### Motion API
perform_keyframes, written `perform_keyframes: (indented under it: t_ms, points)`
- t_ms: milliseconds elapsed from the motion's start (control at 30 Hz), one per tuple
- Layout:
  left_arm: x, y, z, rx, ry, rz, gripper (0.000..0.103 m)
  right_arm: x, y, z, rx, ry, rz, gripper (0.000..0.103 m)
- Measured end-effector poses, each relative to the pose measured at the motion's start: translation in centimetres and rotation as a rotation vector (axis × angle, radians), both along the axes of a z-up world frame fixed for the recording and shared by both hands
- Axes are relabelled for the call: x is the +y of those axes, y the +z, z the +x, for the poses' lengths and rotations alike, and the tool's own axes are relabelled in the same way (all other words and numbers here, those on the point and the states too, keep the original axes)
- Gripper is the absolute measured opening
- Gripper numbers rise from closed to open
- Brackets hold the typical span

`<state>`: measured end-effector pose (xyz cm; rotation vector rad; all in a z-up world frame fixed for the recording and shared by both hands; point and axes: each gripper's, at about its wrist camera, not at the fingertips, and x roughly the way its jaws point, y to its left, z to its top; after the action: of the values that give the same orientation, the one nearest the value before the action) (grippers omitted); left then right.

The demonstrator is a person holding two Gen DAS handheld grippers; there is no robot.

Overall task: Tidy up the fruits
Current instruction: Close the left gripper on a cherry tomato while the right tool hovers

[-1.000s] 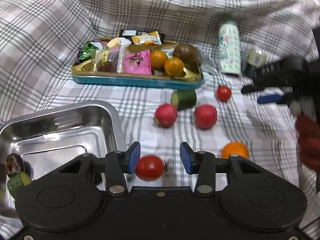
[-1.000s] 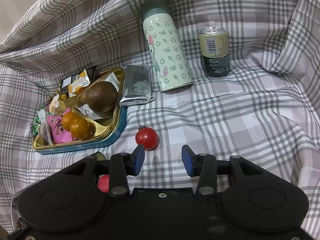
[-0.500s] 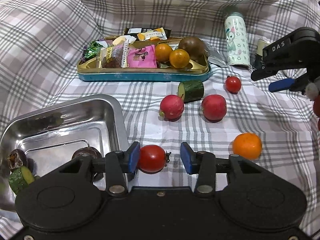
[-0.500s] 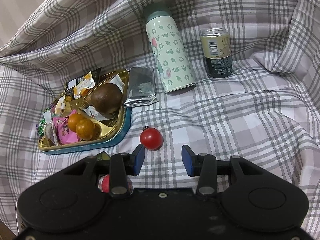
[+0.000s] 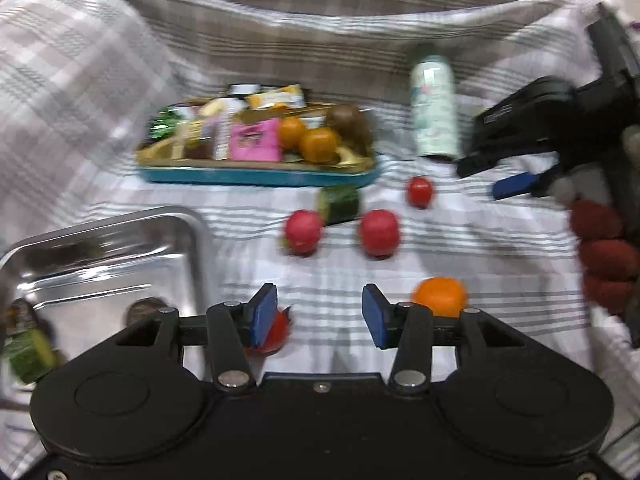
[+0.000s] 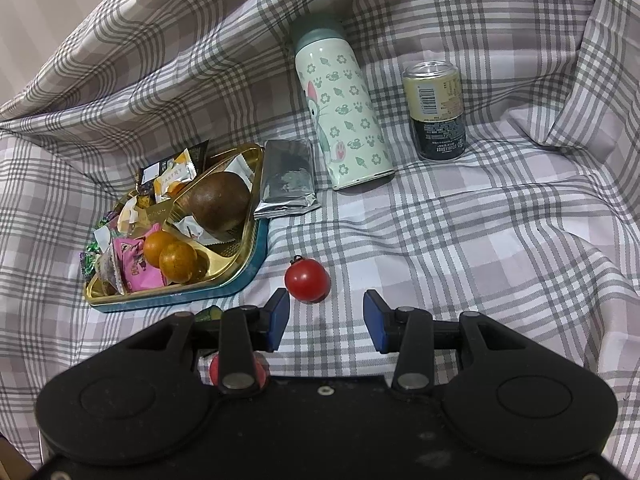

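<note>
In the blurred left wrist view my left gripper [image 5: 319, 316] is open and empty. A red tomato [image 5: 276, 332] lies partly hidden behind its left finger, beside the steel tray [image 5: 192, 232] that holds a cucumber piece [image 5: 28, 354] and dark fruit. Two red fruits [image 5: 379, 233], a cucumber piece [image 5: 338, 204], a small tomato [image 5: 419, 192] and an orange [image 5: 440, 296] lie on the cloth. My right gripper [image 6: 325, 317] is open and empty, just short of the small tomato [image 6: 307, 279]; it also shows in the left wrist view [image 5: 516, 168].
A gold and teal tin [image 6: 240, 280] holds sweets, two small oranges [image 6: 176, 260] and a brown fruit [image 6: 219, 207]. A foil packet [image 6: 286, 180], a patterned flask [image 6: 340, 112] and a can [image 6: 436, 116] stand behind. Checked cloth rises at the back and sides.
My left gripper has shifted right, so the red tomato that sat between the fingers now lies behind the left finger. The right gripper has edged closer to the small tomato.
</note>
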<state>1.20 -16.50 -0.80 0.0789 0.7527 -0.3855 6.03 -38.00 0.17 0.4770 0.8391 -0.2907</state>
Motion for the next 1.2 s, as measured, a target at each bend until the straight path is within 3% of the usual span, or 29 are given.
perform_keyframes:
  t_ms: [200,367,467,633,800,967,1133,1200]
  points:
    - [0.6,-0.9,0.3,0.023,0.034,0.038,0.053,0.2,0.2,-0.2,-0.010,0.009,0.001,0.044]
    - [-0.2,-1.1,-0.1,-0.037,-0.015,0.133,0.053,0.2,0.2,-0.2,-0.011,0.012,0.004,0.044]
    - [-0.9,-1.5,-0.1,-0.049,-0.103,0.225,0.053,0.2,0.2,-0.3,-0.012,0.012,0.007,0.044]
    - [-1.7,-1.1,-0.5,-0.109,-0.334,0.418,0.053,0.3,0.3,-0.4,-0.018,0.019,0.010,0.044]
    - [-2.0,-0.4,0.6,-0.051,-0.503,0.476,0.053,0.3,0.4,-0.4,-0.021,0.021,0.012,0.044]
    - [-2.7,-1.6,1.4,-0.010,-0.645,0.588,0.054,0.3,0.3,-0.4,-0.020,0.025,0.011,0.044]
    - [-2.6,-2.6,2.5,0.057,-0.716,0.630,0.053,0.2,0.2,-0.3,-0.021,0.029,0.013,0.044]
    - [-2.5,-2.5,3.1,0.089,-0.716,0.604,0.042,0.2,0.3,-0.3,-0.024,0.032,0.014,0.044]
